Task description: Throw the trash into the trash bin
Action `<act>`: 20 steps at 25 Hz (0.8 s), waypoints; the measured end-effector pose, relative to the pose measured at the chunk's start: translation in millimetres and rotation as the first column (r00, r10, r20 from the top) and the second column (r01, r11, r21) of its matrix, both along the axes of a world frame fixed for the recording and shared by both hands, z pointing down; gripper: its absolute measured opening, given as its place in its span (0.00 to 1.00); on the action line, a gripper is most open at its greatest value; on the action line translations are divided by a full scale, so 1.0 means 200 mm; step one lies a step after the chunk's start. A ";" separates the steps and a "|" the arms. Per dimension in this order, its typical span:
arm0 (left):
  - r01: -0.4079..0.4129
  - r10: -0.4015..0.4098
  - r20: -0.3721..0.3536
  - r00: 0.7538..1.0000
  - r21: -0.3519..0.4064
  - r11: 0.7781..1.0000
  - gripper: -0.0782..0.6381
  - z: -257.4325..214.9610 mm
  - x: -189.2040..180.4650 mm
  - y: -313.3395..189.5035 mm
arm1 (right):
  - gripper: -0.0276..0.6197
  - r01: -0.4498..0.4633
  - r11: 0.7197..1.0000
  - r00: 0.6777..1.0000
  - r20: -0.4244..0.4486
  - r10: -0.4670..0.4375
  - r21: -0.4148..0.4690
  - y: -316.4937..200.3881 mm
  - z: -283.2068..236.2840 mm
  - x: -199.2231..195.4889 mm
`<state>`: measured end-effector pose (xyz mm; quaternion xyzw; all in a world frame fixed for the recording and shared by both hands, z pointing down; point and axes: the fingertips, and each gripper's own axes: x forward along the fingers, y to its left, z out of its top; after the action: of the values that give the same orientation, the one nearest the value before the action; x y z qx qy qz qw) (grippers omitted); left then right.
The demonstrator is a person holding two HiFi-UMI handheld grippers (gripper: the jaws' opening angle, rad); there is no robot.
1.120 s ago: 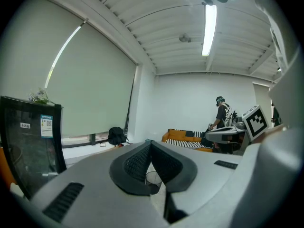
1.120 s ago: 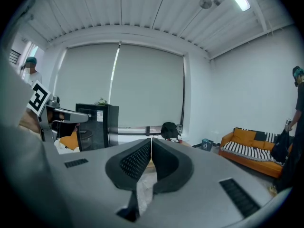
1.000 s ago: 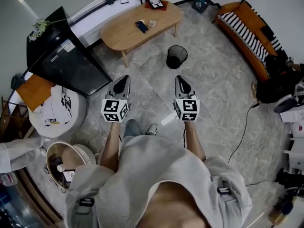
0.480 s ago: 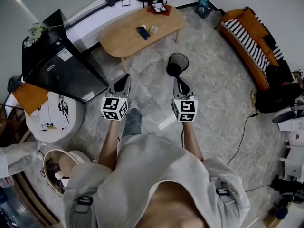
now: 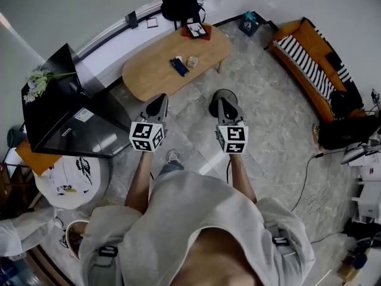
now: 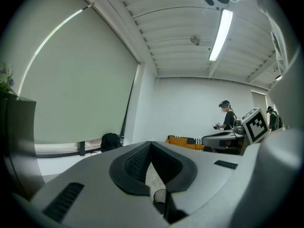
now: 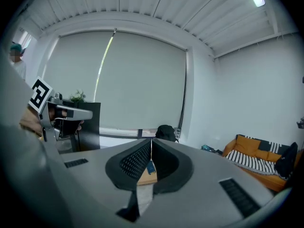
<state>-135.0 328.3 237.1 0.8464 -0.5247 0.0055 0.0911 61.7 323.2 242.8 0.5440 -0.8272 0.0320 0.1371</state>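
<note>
- Head view: the left gripper and the right gripper point forward side by side. The round black mesh trash bin stands on the floor just past the right one's tips, near the oval wooden coffee table, which carries a flat blue item and a small pale lump.
- Left gripper view: the left gripper has its jaws pressed together with nothing between them; the bin shows below.
- Right gripper view: the right gripper likewise has its jaws together and empty.

Room from above — both grippers held out in front

The right gripper overlaps the black trash bin on the tiled floor. The left gripper points at the near edge of the wooden table, and an orange sofa stands at the right.
</note>
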 end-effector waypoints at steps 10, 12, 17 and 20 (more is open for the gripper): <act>-0.071 0.071 -0.007 0.997 -0.016 0.997 0.13 0.03 -0.16 -0.43 | 0.09 -0.061 0.998 0.998 -0.028 0.061 -0.013 -0.36 0.04 -0.15; -0.088 0.089 0.004 0.996 -0.021 0.996 0.13 0.04 -0.18 -0.47 | 0.09 -0.072 0.997 0.997 -0.017 0.071 -0.027 -0.40 0.06 -0.17; -0.101 0.102 0.007 0.995 -0.048 0.994 0.13 0.10 -0.22 -0.52 | 0.09 -0.073 0.996 0.997 -0.005 0.073 -0.060 -0.43 0.11 -0.25; -0.103 0.104 0.005 0.995 -0.059 0.993 0.13 0.13 -0.22 -0.55 | 0.09 -0.067 0.995 0.998 -0.002 0.067 -0.073 -0.45 0.14 -0.26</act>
<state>-179.4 219.0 263.0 0.8693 -0.4802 0.0293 0.1134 9.1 232.8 270.9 0.5661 -0.8068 0.0667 0.1554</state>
